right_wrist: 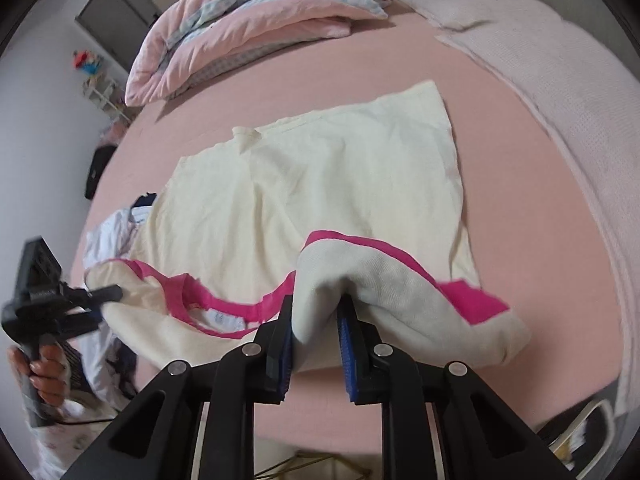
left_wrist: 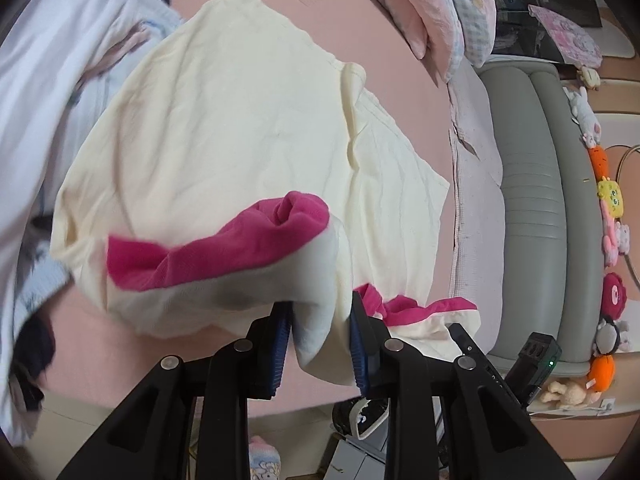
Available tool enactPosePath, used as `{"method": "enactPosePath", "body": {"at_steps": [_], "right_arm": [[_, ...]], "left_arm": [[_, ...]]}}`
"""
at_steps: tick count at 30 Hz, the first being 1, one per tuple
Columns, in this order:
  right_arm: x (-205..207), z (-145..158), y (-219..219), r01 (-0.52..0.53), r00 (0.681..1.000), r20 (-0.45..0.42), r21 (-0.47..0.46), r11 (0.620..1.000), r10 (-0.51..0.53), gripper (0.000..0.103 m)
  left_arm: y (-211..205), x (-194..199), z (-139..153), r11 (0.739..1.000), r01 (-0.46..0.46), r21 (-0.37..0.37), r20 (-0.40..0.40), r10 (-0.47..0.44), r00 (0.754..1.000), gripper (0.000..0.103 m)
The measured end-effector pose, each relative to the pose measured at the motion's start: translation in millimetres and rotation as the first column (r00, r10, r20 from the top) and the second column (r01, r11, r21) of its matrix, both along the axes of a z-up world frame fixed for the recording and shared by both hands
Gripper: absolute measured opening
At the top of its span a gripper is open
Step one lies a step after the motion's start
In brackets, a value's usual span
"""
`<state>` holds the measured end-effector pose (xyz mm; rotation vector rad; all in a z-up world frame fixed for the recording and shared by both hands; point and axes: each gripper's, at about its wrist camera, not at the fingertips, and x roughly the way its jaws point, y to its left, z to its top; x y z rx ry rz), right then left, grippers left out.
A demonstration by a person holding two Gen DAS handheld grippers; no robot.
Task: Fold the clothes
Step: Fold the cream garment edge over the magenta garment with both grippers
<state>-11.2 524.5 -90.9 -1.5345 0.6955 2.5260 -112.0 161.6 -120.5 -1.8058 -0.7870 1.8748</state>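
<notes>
A cream T-shirt with magenta trim (left_wrist: 224, 120) lies spread on the pink bed (left_wrist: 400, 80). My left gripper (left_wrist: 320, 320) is shut on the shirt's near shoulder and lifts that edge, with the magenta sleeve hem (left_wrist: 224, 252) folded over. In the right wrist view the same shirt (right_wrist: 328, 184) stretches away from me, and my right gripper (right_wrist: 316, 332) is shut on its other shoulder next to the magenta neckline (right_wrist: 240, 312). The left gripper (right_wrist: 100, 296) shows at the left, holding the shirt's far sleeve.
A pile of white and dark clothes (left_wrist: 60, 80) lies beside the shirt. A folded pink quilt (right_wrist: 256, 20) sits at the head of the bed. A pale pink blanket (right_wrist: 560, 80) runs along the bed's side. A grey headboard with plush toys (left_wrist: 532, 200) stands beyond.
</notes>
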Motion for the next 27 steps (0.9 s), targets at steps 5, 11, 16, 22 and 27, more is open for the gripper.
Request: {"method": "enactPosePath", "body": {"at_steps": [5,11,16,22,27], "right_arm": [[-26.5,2.7,3.6,-0.013,1.0,0.024,0.051,0.999,0.012,0.017],[-51.0,-2.3,12.8,0.011,0.999,0.053,0.077,0.997,-0.015,0.017],[-61.9,-3.2,18.3,0.038,0.997,0.058,0.082,0.996,-0.043,0.017],[-79.3,-7.6,31.8,0.096,0.991,0.084,0.059,0.994,-0.101,0.017],[-92.6,-15.2,34.7,0.103,0.989,0.103,0.069,0.992,-0.11,0.017]], "left_arm": [[-3.2,-20.6,-4.2,1.0,0.0,0.005,0.029,-0.001,1.0,0.024],[7.7,-43.4,-7.4,1.0,0.004,-0.014,0.048,-0.003,0.999,0.024],[16.8,-62.1,-9.9,1.0,-0.019,-0.012,0.064,0.02,0.998,0.024],[27.8,-76.4,-6.7,0.999,-0.012,-0.046,0.044,0.014,0.999,0.024],[26.8,-85.4,-18.8,0.999,-0.035,-0.031,0.062,0.037,0.997,0.024]]}}
